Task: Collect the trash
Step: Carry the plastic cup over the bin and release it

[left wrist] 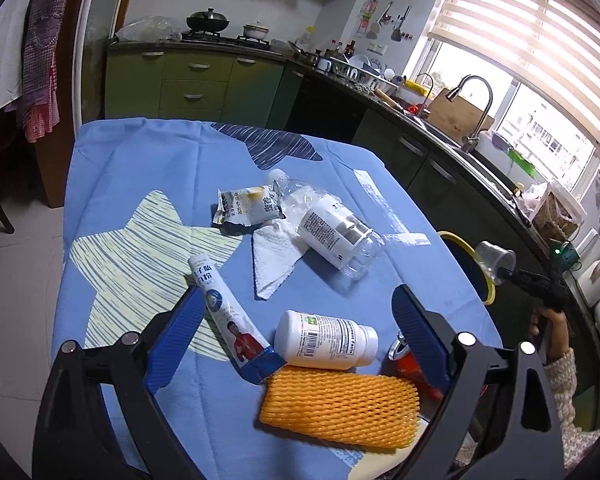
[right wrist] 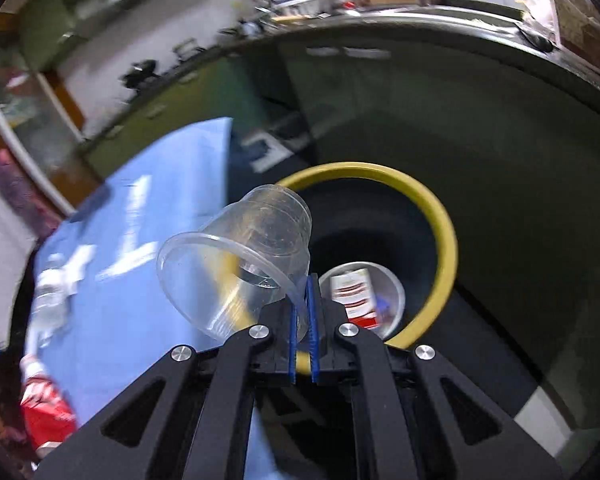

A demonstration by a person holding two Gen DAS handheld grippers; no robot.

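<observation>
Right now my right gripper is pinched tight on the rim of the clear plastic cup, carrying it over the yellow-rimmed bin beside the table. My left gripper hangs with jaws wide apart and empty over the white pill bottle. Since only a thin lip is caught, I reckon the cup could twist free and land outside the bin. It looks transparent, flimsy, tipped sideways and empty.

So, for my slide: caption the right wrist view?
Right gripper pinches a clear plastic cup above the yellow-rimmed bin.
</observation>
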